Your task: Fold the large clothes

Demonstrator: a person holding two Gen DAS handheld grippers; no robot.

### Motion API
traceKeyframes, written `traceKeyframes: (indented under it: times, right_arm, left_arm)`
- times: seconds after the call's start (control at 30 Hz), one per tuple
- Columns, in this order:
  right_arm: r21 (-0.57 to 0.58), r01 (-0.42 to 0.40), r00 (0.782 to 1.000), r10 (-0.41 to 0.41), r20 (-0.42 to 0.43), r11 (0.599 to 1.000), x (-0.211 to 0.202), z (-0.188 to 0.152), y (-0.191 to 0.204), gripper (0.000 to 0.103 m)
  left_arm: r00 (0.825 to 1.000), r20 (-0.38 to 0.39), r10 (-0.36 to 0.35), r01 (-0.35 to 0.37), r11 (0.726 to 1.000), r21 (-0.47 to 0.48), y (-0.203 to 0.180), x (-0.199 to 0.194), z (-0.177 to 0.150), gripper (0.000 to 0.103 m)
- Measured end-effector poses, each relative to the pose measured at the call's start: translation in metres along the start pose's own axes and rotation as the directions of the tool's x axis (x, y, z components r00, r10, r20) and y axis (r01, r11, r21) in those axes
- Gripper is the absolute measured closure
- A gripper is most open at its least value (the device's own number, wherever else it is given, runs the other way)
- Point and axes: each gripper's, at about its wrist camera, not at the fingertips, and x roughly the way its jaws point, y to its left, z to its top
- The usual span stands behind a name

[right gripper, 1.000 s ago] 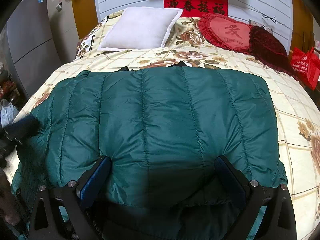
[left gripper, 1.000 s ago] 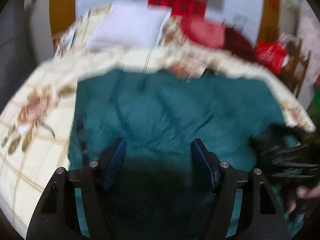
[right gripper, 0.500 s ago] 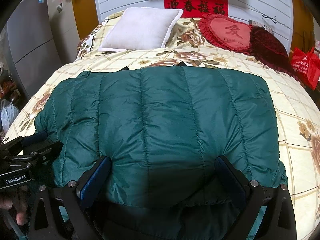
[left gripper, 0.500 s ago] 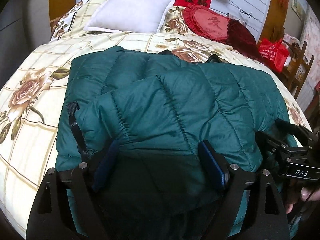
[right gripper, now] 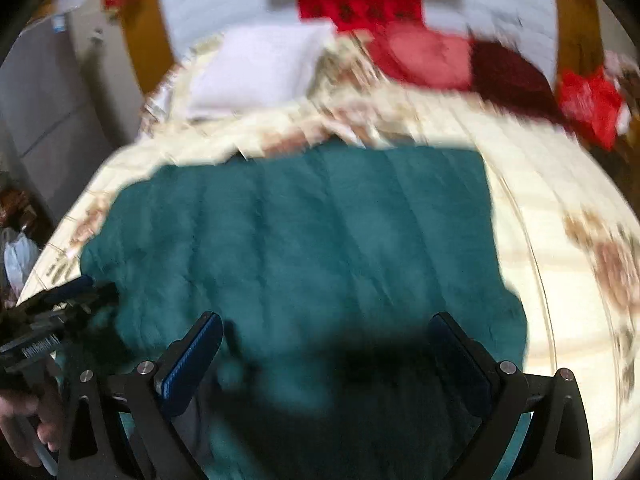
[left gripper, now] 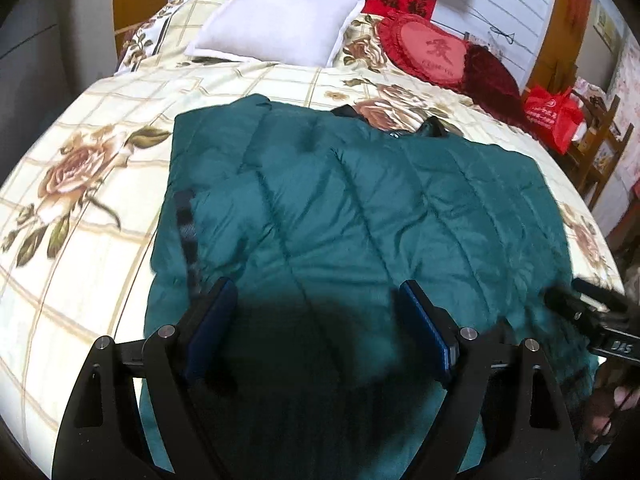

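A dark green quilted jacket [left gripper: 360,208] lies folded on the floral bedspread [left gripper: 80,184], its near hem under both grippers. My left gripper [left gripper: 316,282] hovers over that hem, jaws wide apart, nothing pinched between the blue pads [left gripper: 424,328]. The right wrist view is blurred by motion. In it the jacket [right gripper: 304,232] fills the middle, and my right gripper [right gripper: 325,316] stands open above its near edge, holding nothing. The right gripper [left gripper: 592,320] shows at the left view's right edge, and the left gripper [right gripper: 52,320] at the right view's left edge, each held by a hand.
A white pillow [left gripper: 276,20], a red heart cushion [left gripper: 424,52] and a dark red cushion [left gripper: 492,80] lie at the head of the bed. A red bag [left gripper: 552,116] and a wooden chair [left gripper: 600,148] stand to the right. A grey cabinet [right gripper: 36,112] stands to the left.
Both grippers have drawn back a little from the jacket. The left jaws stand wider than a second ago. The jacket's left part lies flatter. The right view has gone blurry.
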Motion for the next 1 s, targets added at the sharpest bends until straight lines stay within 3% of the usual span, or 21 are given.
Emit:
traceKeyframes:
  times: [0.17,0.2,0.3,0.53,0.7,0.83,0.93,1.0]
  right_arm:
    - [0.071,-0.015,0.993,0.023,-0.118,0.997,-0.022,-0.056,-0.026,0.000]
    - [0.061,-0.018,0.990,0.026,-0.140,0.998,-0.025,-0.069,-0.028,0.000]
    - [-0.058,0.061,0.991,-0.067,-0.117,0.996,-0.047,-0.104,-0.019,0.000]
    - [-0.015,0.021,0.999,-0.020,0.033,1.000,-0.104,-0.169,-0.038,0.000]
    - [0.045,0.050,0.977,-0.058,0.204,0.998,-0.161,-0.202,-0.061,0.000]
    - [0.162,-0.011,0.982,-0.019,0.186,0.987,-0.166,-0.220,-0.093,0.000]
    - [0.255,-0.134,0.983,0.095,0.160,0.958,-0.157,-0.223,-0.115,0.000]
    - [0.309,-0.173,0.981,0.135,0.141,0.935,-0.149,-0.224,-0.122,0.000]
  left_arm:
    - [0.999,0.002,0.032,-0.032,0.995,0.095,0.002,-0.035,-0.040,0.019]
    - [0.999,-0.004,0.034,-0.034,0.994,0.105,0.005,-0.037,-0.049,0.019]
    - [0.995,-0.073,0.072,-0.066,0.995,0.080,0.021,-0.039,-0.086,0.019]
    - [0.998,0.030,0.061,-0.062,0.997,0.046,0.041,-0.081,-0.140,0.019]
    - [0.989,0.117,0.089,-0.086,0.996,-0.031,0.066,-0.123,-0.158,0.019]
    - [0.986,0.132,0.106,-0.094,0.992,-0.088,0.086,-0.142,-0.177,0.019]
    - [0.987,0.110,0.118,-0.109,0.990,-0.087,0.089,-0.139,-0.183,0.019]
    - [0.986,0.097,0.136,-0.128,0.988,-0.081,0.092,-0.137,-0.184,0.019]
